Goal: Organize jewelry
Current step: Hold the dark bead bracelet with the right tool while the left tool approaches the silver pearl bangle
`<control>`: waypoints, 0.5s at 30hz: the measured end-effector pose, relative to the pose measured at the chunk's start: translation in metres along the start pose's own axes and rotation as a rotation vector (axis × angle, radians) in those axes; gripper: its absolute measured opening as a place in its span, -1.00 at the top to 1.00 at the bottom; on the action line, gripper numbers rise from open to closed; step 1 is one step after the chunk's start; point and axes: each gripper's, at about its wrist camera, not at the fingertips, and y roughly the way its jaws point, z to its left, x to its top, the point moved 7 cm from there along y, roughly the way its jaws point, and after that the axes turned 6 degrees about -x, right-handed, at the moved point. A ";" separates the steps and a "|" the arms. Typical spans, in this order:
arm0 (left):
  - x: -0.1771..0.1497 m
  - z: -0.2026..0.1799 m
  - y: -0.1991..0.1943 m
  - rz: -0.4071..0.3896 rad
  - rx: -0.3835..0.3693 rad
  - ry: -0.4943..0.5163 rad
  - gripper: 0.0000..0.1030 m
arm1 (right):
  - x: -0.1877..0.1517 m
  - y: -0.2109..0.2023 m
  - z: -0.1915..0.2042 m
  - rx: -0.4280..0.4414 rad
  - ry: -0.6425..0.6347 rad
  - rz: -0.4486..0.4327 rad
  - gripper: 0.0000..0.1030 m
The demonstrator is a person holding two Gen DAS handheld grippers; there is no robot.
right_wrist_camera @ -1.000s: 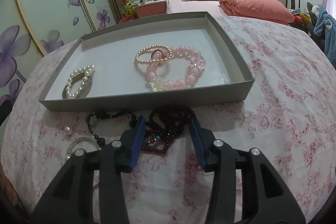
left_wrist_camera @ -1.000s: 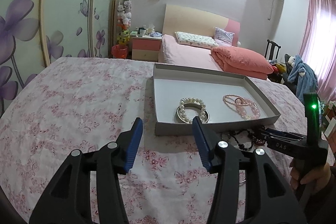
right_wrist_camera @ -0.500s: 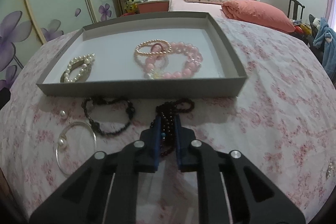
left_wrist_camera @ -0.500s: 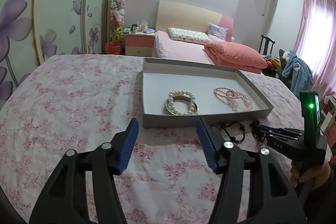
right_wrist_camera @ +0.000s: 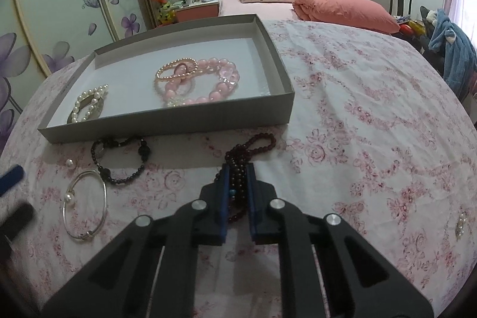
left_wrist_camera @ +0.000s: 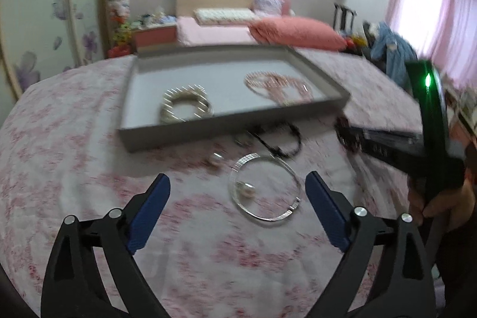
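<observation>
A grey tray (right_wrist_camera: pixel 167 121) (left_wrist_camera: pixel 208 127) on the floral cloth holds a pearl bracelet (right_wrist_camera: pixel 88 103) (left_wrist_camera: pixel 186 108) and pink bead bracelets (right_wrist_camera: pixel 199 82) (left_wrist_camera: pixel 277 84). My right gripper (right_wrist_camera: pixel 238 169) is shut on a dark red bead string (right_wrist_camera: pixel 250 148) just in front of the tray. A black bead bracelet (right_wrist_camera: pixel 122 160) (left_wrist_camera: pixel 280 139), a silver bangle with a pearl (right_wrist_camera: pixel 85 207) (left_wrist_camera: pixel 265 189) and a loose pearl (right_wrist_camera: pixel 69 163) (left_wrist_camera: pixel 216 158) lie on the cloth. My left gripper (left_wrist_camera: pixel 237 213) is open, just short of the bangle.
A small pearl piece (right_wrist_camera: pixel 460 225) lies on the cloth at the right. The right gripper's body (left_wrist_camera: pixel 417 139) shows at the right of the left wrist view. A bed (right_wrist_camera: pixel 298 2) and a wardrobe (right_wrist_camera: pixel 59 5) stand behind.
My right gripper closed on the dark red bead string and has shifted it right. My left gripper has swung right toward the silver bangle and opened wider.
</observation>
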 end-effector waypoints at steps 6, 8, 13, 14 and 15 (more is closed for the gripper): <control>-0.008 -0.018 0.032 0.107 0.040 0.041 -0.79 | 0.001 0.001 0.002 0.015 0.013 0.002 0.78; -0.008 -0.017 0.039 0.119 0.074 0.043 -0.79 | 0.002 0.001 0.003 0.020 0.017 0.003 0.78; -0.007 -0.012 0.048 0.143 0.099 0.017 -0.71 | 0.002 0.001 0.003 0.027 0.023 0.003 0.78; -0.006 -0.013 0.048 0.138 0.100 0.016 -0.61 | 0.002 0.001 0.003 0.027 0.022 0.003 0.78; -0.005 -0.013 0.047 0.134 0.100 0.017 -0.51 | 0.002 0.001 0.003 0.026 0.022 0.003 0.78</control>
